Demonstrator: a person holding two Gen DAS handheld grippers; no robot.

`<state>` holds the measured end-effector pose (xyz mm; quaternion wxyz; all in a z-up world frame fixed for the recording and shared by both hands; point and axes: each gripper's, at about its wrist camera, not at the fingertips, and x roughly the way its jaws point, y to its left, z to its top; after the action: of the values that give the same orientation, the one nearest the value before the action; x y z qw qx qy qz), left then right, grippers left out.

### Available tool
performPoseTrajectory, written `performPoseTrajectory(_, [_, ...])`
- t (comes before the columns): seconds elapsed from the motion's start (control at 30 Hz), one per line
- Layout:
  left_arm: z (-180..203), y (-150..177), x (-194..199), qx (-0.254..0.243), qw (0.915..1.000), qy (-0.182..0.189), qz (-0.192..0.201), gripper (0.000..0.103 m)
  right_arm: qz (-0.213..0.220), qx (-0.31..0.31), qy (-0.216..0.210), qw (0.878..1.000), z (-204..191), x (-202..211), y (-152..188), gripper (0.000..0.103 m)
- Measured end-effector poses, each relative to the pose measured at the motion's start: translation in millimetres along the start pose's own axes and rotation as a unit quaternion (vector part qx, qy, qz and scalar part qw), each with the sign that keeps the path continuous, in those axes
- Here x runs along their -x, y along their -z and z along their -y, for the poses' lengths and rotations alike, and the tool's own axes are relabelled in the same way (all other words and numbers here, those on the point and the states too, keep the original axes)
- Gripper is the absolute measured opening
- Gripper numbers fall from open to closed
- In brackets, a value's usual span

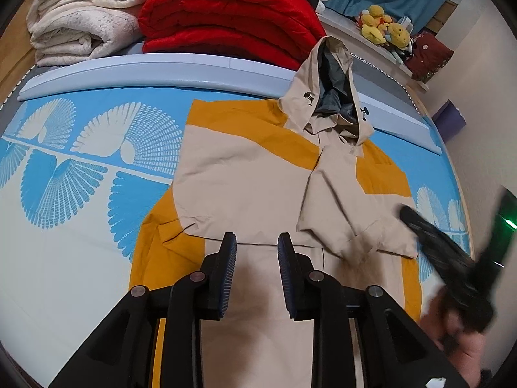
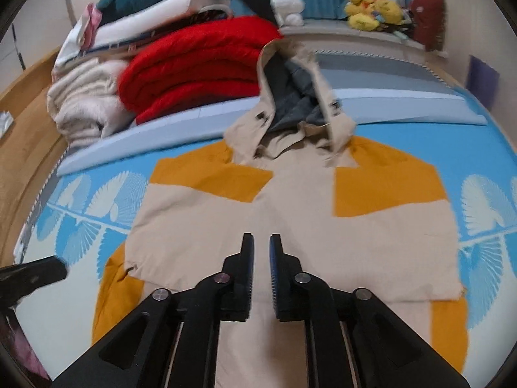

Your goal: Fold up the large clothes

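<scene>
A beige and mustard hooded jacket (image 1: pixel 258 174) (image 2: pixel 290 226) lies front up on the bed, with both sleeves folded across its chest. Its grey-lined hood (image 1: pixel 332 90) (image 2: pixel 290 97) stands propped at the far end. My left gripper (image 1: pixel 257 237) hovers over the jacket's lower middle, open, with nothing between its fingers. My right gripper (image 2: pixel 261 237) hangs above the jacket's middle with a narrow gap between its pads and nothing in it. In the left wrist view it shows as a blurred black shape at the right, beside the folded sleeve's cuff (image 1: pixel 397 245).
The bed sheet (image 1: pixel 64 177) is blue with white fan patterns. A pale blue bolster (image 1: pixel 129 71) runs across behind the jacket. Behind it are a folded red blanket (image 1: pixel 226 16), cream blankets (image 1: pixel 80 19) and yellow plush toys (image 1: pixel 384 29). A wall borders the right side.
</scene>
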<state>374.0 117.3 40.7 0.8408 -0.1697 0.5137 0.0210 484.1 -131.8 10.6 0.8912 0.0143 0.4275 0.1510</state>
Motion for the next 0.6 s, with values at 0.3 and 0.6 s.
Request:
performPoseTrajectory(0.3, [3, 3, -11, 0.000, 1.0000, -0.008, 0.002, 0.023, 0.068, -0.134, 0.062, 0.987, 97, 93, 15, 0.035])
performPoseTrajectory(0.6, [0, 9, -33, 0.007, 0.9996, -0.023, -0.016, 0.022, -0.047, -0.171, 0.009, 0.984, 138, 9, 27, 0.037])
